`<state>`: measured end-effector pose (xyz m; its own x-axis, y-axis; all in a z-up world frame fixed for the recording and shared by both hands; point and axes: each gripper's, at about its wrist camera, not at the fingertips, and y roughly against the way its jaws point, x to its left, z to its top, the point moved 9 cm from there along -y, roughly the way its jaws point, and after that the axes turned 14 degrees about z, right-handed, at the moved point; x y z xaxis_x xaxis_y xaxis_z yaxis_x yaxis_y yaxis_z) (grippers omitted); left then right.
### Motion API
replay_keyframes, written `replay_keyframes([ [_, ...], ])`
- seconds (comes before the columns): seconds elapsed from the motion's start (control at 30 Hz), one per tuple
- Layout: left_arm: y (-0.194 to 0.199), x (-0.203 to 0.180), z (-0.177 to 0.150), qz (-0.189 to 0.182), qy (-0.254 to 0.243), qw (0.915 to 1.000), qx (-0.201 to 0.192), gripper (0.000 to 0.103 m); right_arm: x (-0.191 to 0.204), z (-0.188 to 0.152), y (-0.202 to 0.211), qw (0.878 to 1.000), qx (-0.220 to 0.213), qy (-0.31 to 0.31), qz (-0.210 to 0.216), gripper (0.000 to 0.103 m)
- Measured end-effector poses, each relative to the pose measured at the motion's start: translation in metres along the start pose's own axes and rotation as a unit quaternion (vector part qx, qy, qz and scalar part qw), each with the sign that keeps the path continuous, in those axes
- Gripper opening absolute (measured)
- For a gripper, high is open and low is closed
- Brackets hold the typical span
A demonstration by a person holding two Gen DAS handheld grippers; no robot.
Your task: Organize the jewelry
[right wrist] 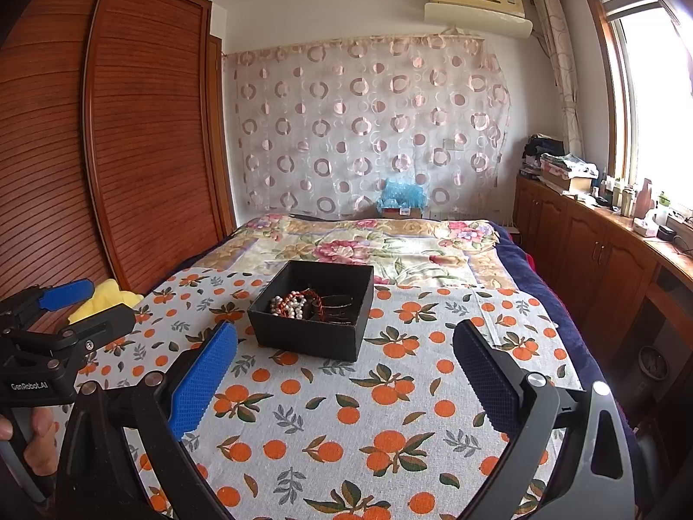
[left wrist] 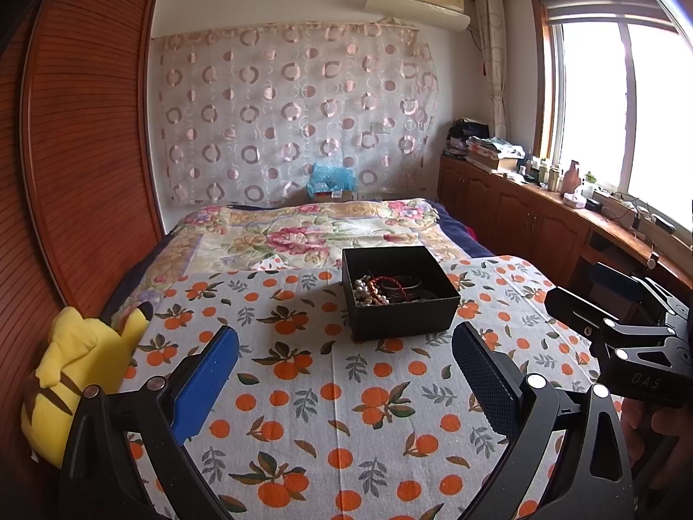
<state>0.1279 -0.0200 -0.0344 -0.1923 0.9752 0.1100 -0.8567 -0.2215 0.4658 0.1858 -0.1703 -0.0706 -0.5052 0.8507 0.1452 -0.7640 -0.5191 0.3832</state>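
Note:
A black open box stands on the orange-print cloth on the bed. It holds a pearl bracelet, red bead strands and dark bangles. It also shows in the right wrist view with the pearls. My left gripper is open and empty, short of the box. My right gripper is open and empty, short of the box; it also shows in the left wrist view. The left gripper shows at the left of the right wrist view.
A yellow plush toy lies at the cloth's left edge by the wooden wardrobe. A floral quilt covers the bed beyond the box. A wooden cabinet with clutter runs under the window at right.

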Motion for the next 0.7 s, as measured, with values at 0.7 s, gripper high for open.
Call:
replay_keyframes([
  [0.7,0.0003,-0.0010,-0.0025,-0.001,0.001,1.0000,0.003,0.095,-0.0003,-0.0012,-0.0007,1.000,-0.001,0.000,0.000,0.100],
])
